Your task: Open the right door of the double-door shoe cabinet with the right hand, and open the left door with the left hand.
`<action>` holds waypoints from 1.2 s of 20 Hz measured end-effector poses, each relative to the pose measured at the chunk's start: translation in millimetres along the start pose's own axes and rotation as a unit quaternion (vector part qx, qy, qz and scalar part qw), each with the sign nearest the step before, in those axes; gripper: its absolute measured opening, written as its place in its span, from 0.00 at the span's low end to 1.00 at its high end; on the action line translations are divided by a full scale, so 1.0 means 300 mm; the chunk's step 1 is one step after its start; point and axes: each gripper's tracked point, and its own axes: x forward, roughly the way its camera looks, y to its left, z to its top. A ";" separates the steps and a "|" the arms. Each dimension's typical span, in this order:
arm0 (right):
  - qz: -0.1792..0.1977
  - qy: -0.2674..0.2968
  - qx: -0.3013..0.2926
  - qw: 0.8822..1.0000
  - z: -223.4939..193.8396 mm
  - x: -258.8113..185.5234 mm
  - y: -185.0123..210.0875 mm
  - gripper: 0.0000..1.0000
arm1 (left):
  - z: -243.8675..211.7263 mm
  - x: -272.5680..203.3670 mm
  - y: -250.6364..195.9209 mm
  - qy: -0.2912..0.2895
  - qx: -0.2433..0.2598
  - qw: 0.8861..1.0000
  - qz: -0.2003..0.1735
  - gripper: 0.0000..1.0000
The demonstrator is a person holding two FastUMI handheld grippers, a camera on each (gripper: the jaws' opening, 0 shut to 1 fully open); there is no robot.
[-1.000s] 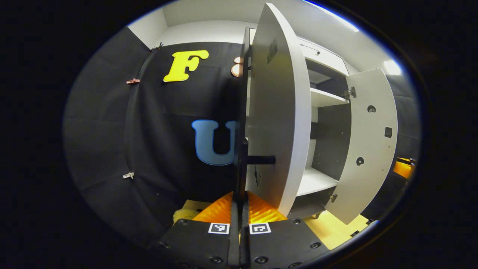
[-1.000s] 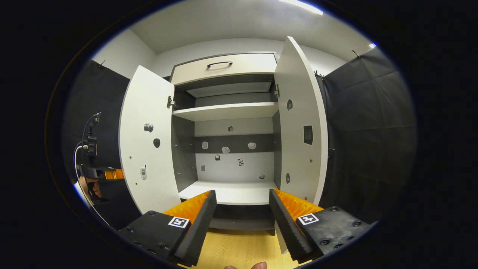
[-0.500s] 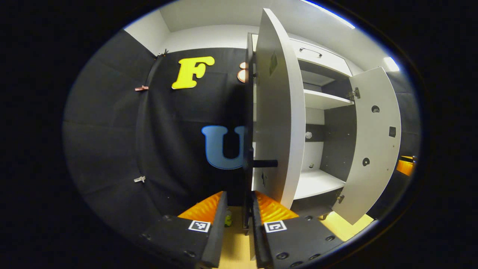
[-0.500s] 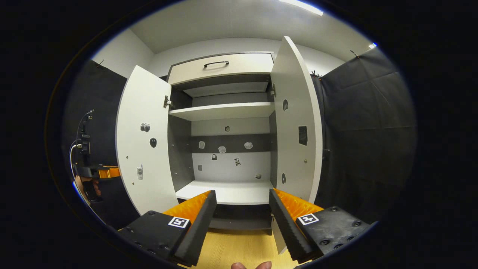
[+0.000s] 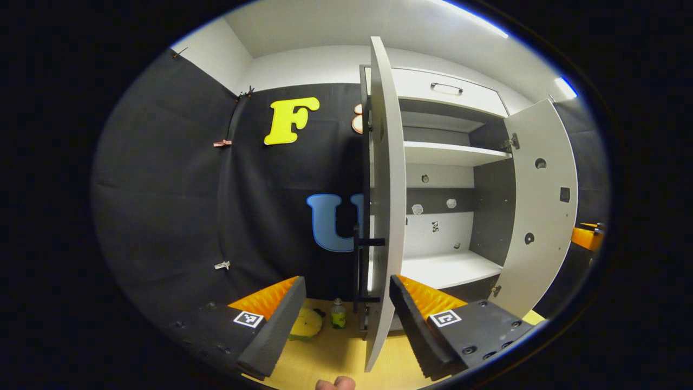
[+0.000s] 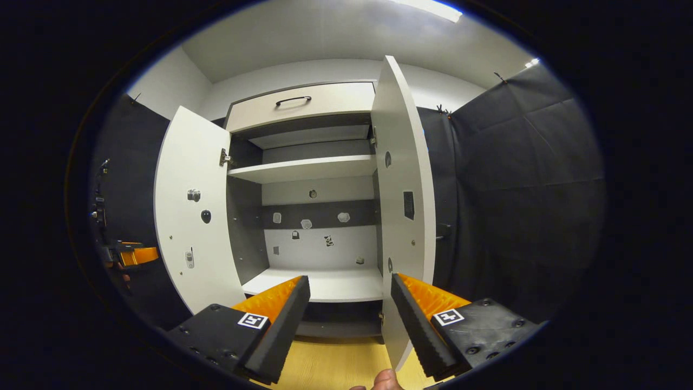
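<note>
The shoe cabinet (image 6: 319,216) stands ahead of me at twelve o'clock with both doors swung out and its white shelves (image 6: 300,168) bare to view. In the right gripper view the left door (image 6: 189,216) hangs open at nine o'clock and the right door (image 6: 403,216) at one o'clock, its lower edge just beyond my right fingers. In the left gripper view the left door (image 5: 385,206) is edge-on at twelve o'clock, its black handle (image 5: 368,244) on the outer face; the right door (image 5: 541,211) stands at three o'clock. A closed drawer (image 6: 300,105) tops the cabinet. On the wooden floor (image 5: 335,352) at six o'clock, beside the cabinet, sit a small green bottle (image 5: 338,314) and a yellow object (image 5: 306,324). My left gripper (image 5: 346,319) is spread wide, holding nothing, its fingers flanking the door edge without contact. My right gripper (image 6: 349,319) is likewise spread and empty, pointed level into the cabinet.
</note>
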 end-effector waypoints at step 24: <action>0.030 -0.002 -0.002 1.000 0.079 0.009 -0.034 0.96 | 0.077 -0.062 -0.473 -0.022 -0.018 0.998 -0.064 0.95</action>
